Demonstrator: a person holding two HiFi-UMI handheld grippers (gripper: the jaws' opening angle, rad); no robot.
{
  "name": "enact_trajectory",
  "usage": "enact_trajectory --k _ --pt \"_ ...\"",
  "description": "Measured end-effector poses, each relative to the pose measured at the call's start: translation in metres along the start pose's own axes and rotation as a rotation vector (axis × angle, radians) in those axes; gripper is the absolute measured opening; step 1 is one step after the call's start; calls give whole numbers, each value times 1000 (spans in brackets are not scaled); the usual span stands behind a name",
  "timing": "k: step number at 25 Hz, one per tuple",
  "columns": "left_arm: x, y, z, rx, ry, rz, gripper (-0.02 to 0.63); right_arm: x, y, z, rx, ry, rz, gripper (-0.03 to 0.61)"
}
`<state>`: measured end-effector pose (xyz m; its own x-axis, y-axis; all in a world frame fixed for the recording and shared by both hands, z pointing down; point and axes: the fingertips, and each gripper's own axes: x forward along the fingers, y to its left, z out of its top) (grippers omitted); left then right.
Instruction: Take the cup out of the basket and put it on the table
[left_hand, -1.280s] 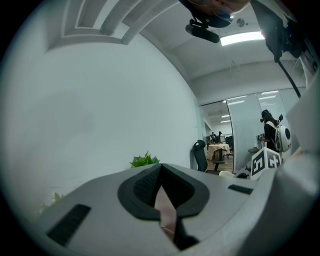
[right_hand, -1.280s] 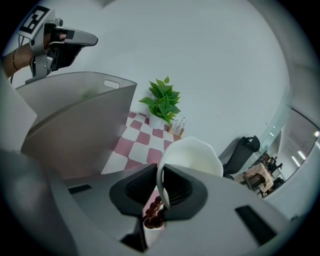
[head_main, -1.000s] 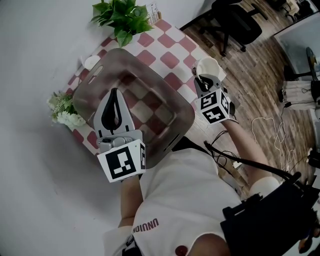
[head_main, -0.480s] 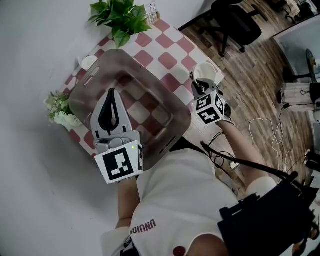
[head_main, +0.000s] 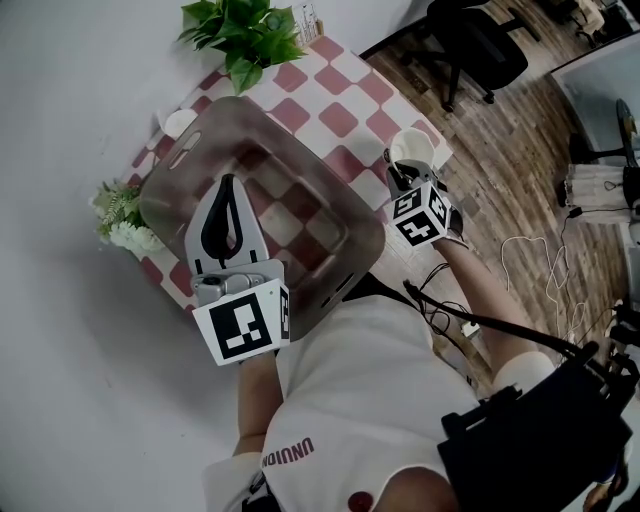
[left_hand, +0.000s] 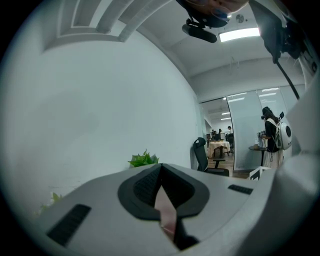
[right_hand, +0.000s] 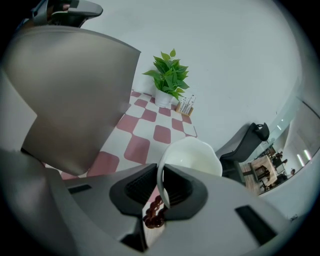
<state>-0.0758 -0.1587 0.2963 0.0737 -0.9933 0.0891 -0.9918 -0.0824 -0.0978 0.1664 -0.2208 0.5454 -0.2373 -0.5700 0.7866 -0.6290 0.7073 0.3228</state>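
In the head view, a square table covered with a red-and-white checked cloth (head_main: 340, 118) is seen from above. A large translucent grey-brown plastic basket (head_main: 190, 165) is set on it. The left gripper (head_main: 228, 188) is held over the basket's near side. The right gripper (head_main: 398, 172) is placed at the table's right edge, clear of the basket. A white ceramic cup with a wavy rim (head_main: 415, 148) is carried at its tip, just outside the basket. Whether the cup rests on the cloth cannot be told. A leafy green potted plant (head_main: 245, 35) is stood at the far corner and a bunch of white flowers (head_main: 125, 222) at the left edge.

In the left gripper view, the jaws are seen pressed together at their tips, with nothing caught between them. A white wall and the top of the plant are shown beyond.

In the right gripper view, the cup's thin rim is pinched between the two jaws. A dark brown beaded piece (right_hand: 152, 217) is seen under the rim. The basket's wall is seen at the left.
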Motion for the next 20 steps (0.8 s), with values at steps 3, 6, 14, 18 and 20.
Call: enact_trajectory --k 3,6,14,18,20 --pt "1 -2 0 -8 6 0 11 4 3 -4 -7 14 11 54" --pt "1 -3 0 8 0 -8 11 7 5 -9 -12 28 20 55" --pt "3 1 -3 11 11 4 11 15 9 -17 -26 59 38 57" --pt "3 2 -3 10 12 7 11 18 12 -19 -32 74 54 60" --pt "4 2 -4 9 12 9 11 19 14 -20 -37 79 62 61"
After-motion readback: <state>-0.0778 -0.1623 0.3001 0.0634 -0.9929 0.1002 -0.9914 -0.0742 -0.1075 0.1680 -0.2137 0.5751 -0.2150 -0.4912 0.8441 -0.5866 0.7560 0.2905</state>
